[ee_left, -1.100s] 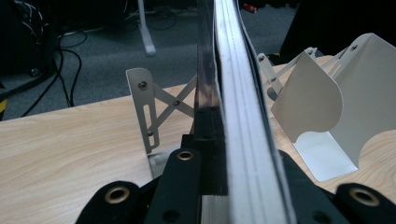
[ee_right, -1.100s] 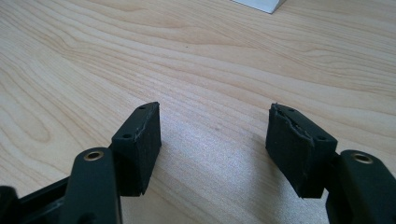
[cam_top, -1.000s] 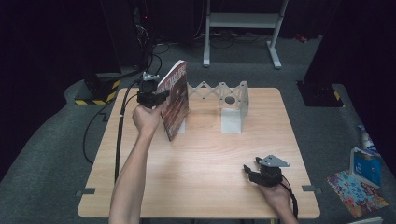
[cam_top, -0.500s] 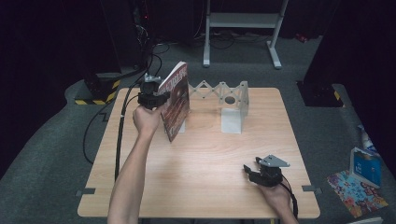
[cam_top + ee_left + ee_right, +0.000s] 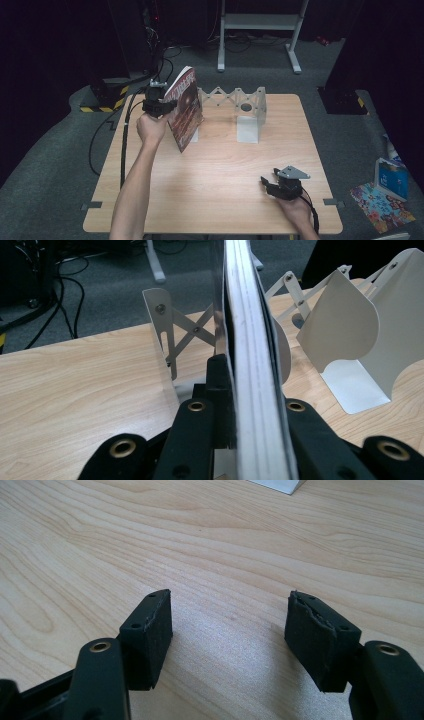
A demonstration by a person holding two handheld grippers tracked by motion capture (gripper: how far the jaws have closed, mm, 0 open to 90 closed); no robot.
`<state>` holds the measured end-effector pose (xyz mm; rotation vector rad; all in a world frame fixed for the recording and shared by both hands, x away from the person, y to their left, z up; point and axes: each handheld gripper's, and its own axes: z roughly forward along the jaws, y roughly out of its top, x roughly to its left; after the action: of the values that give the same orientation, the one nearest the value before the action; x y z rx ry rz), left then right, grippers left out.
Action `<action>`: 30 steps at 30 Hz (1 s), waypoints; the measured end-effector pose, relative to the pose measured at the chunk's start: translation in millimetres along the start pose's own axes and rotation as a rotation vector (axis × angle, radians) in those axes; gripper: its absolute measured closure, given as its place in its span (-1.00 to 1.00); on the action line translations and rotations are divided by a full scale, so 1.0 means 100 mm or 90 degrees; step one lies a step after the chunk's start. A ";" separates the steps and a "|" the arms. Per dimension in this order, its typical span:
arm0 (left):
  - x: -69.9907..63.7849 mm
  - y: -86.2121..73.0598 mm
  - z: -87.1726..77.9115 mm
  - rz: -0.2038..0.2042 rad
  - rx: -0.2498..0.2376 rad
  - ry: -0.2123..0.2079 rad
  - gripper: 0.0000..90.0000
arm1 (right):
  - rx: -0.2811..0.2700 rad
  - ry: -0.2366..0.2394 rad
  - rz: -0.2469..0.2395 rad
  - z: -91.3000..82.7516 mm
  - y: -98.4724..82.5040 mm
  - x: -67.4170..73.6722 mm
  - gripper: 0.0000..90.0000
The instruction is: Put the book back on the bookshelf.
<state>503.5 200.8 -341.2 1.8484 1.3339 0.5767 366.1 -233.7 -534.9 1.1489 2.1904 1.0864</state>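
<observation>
A thin book with a dark red cover [image 5: 186, 107] is held tilted above the table's back left, lower corner near the wood. My left gripper [image 5: 167, 106] is shut on its edge; in the left gripper view the page edges [image 5: 250, 365] run straight up between the black jaws. Just behind it stands a white expanding book rack [image 5: 240, 107] with upright metal dividers [image 5: 345, 335]. My right gripper [image 5: 266, 184] rests low on the table at the front right, open, with bare wood between its pads [image 5: 150, 635].
The light wood table [image 5: 215, 165] sits on grey carpet. Cables and a yellow-black striped base [image 5: 102, 105] lie off the left rear corner. A white stand [image 5: 260, 30] is behind. A blue box [image 5: 392, 177] and colourful booklet [image 5: 382, 205] lie on the floor right.
</observation>
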 end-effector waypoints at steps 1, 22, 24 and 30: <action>0.00 0.00 0.00 -0.002 0.000 0.001 0.83 | 0.000 0.000 0.000 0.00 0.00 0.00 -0.21; 0.13 -0.03 -0.04 -0.023 0.013 0.034 0.77 | 0.000 0.000 -0.001 0.00 0.00 0.00 -0.21; 0.17 -0.05 -0.04 -0.034 0.010 0.033 0.77 | 0.000 0.000 -0.001 0.00 0.00 0.00 -0.21; 0.22 -0.07 -0.05 -0.045 0.008 0.030 0.76 | 0.000 0.000 -0.001 0.00 0.00 0.00 -0.21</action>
<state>503.2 224.1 -345.6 1.7991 1.4312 0.5800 366.2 -233.7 -534.9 1.1477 2.1907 1.0851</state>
